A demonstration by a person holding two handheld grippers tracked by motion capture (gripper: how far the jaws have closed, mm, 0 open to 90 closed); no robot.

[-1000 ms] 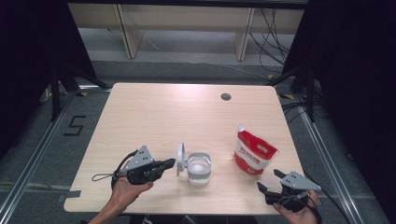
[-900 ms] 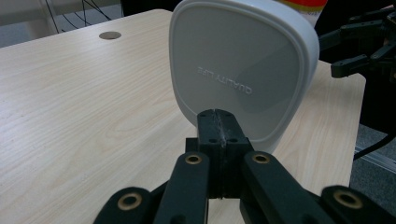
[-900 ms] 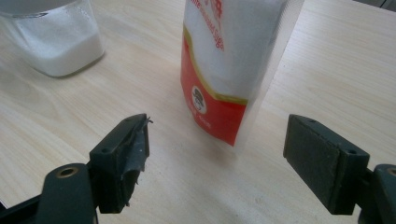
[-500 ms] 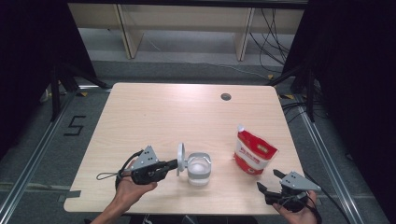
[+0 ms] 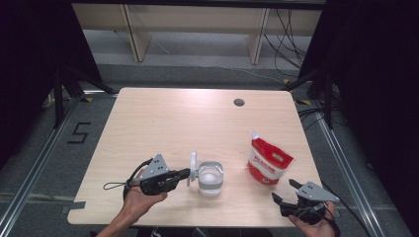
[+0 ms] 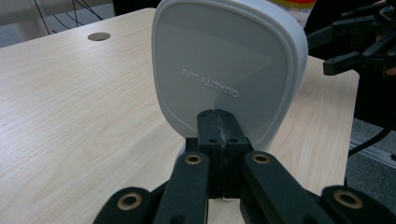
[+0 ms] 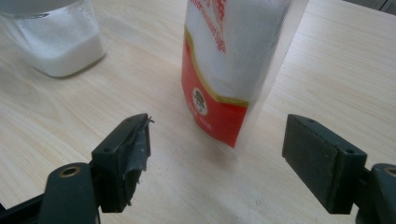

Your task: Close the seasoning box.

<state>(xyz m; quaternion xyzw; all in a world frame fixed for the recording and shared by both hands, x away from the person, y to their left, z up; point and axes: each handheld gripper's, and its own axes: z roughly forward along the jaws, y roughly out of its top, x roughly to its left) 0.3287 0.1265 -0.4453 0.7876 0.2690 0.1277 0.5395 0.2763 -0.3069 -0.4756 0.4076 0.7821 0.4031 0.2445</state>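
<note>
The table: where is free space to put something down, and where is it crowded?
The table is bare across its far half, from the cable hole to the left edge, and between the jar and the red pouch. The near edge is crowded: the left claw is shut by the jar's raised lid, and the open right claw faces the pouch.

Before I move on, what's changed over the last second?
The left gripper has slid right toward the container; its shut jaws now meet the upright white lid. The container, the red and white pouch and the open right gripper have stayed put.
</note>
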